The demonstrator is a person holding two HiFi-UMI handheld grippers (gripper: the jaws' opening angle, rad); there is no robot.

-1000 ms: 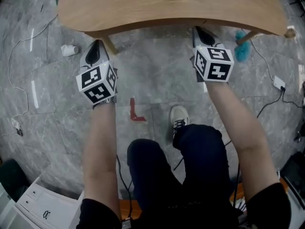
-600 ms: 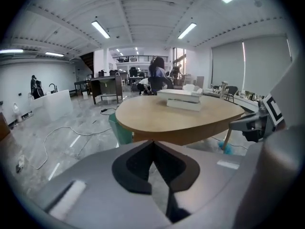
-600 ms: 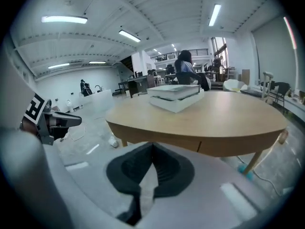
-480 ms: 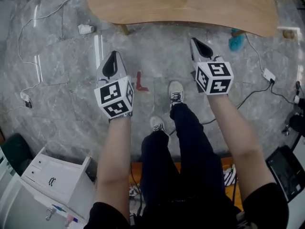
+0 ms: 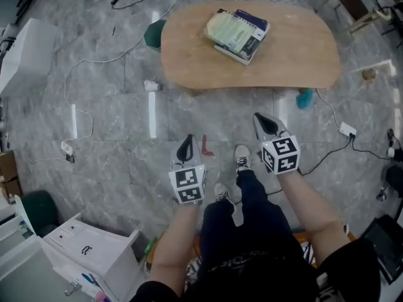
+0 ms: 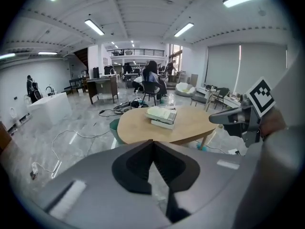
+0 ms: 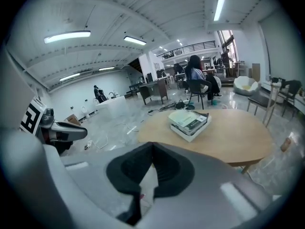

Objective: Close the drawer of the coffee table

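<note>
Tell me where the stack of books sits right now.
In the head view, the stack of books lies on the oval wooden table, near its middle, at the top centre of the picture.

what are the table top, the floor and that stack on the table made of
Table: likely wood or veneer, light tan, faint grain, matt.
Floor: polished stone or stone-look tile, grey veining, seams, bright light reflections.
Stack: apparently paper books with printed covers; too small to be sure.
</note>
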